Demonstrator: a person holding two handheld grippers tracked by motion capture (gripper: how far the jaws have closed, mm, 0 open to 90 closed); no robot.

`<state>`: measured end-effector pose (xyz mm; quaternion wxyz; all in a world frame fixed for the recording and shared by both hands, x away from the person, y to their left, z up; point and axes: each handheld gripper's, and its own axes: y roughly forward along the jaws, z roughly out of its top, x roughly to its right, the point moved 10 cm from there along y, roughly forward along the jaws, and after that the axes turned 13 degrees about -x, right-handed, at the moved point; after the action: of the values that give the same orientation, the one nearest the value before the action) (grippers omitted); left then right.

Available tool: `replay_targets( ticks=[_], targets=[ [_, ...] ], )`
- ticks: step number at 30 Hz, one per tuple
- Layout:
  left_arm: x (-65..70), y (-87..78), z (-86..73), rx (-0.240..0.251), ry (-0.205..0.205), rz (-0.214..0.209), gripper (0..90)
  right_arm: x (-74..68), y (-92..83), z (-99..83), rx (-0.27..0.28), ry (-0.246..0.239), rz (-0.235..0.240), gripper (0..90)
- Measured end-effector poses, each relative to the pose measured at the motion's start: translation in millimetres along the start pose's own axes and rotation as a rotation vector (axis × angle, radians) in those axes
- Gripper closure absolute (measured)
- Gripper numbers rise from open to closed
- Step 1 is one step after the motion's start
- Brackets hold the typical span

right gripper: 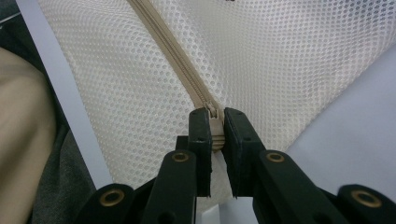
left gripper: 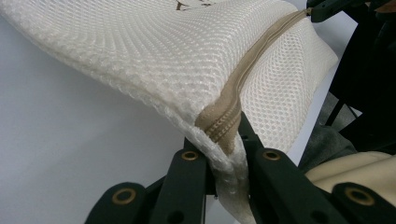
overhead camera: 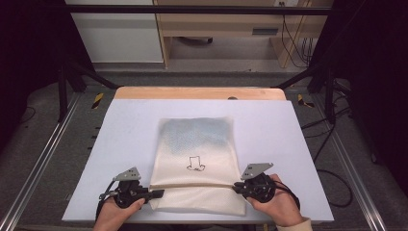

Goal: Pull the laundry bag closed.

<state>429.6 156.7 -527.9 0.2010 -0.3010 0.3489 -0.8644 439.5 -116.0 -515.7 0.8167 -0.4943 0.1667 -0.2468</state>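
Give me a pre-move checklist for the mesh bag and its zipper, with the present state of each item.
1. Left tool clamped on the zipper's end at the bag's edge: ok, fabric and tape sit pinched between its jaws.
2. Right tool clamped at the other end of the zipper: ok; whether it has the slider or just the tape: cannot tell.
3. Zipper line straight between the two tools: ok, it runs taut across the mesh bag in the high view.
4. Zipper closed along its length: ok where visible.
5. Bag fully on the table: ok; the near edge lies close to the table's front edge.
6. What is inside the bag: cannot tell, a darker patch shows through the far part.
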Motion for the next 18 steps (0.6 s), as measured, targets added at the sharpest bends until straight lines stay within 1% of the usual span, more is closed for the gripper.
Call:
replay_targets(
  ticks=[4,8,13,16,18],
  targets=[
    [-0.1,-0.2,-0.2,-0.001,0.000,-0.001,85.3,-0.1,0.1,-0.9,-0.006,0.000,0.003,82.0],
    [0.1,-0.2,-0.3,-0.002,0.000,-0.001,85.2,1.0,0.9,-2.5,-0.010,0.016,0.005,82.0],
    [-0.1,0.2,-0.5,-0.004,0.000,0.000,85.2,3.4,0.7,-4.2,-0.014,0.014,0.003,82.0],
    [-0.1,0.2,-0.5,-0.004,0.000,-0.001,85.2,3.5,0.9,-5.6,-0.021,0.031,0.003,82.0],
    [-0.2,0.2,-0.5,-0.004,0.000,0.002,85.2,3.9,0.7,-5.9,-0.019,0.030,0.003,82.0]
  ],
)
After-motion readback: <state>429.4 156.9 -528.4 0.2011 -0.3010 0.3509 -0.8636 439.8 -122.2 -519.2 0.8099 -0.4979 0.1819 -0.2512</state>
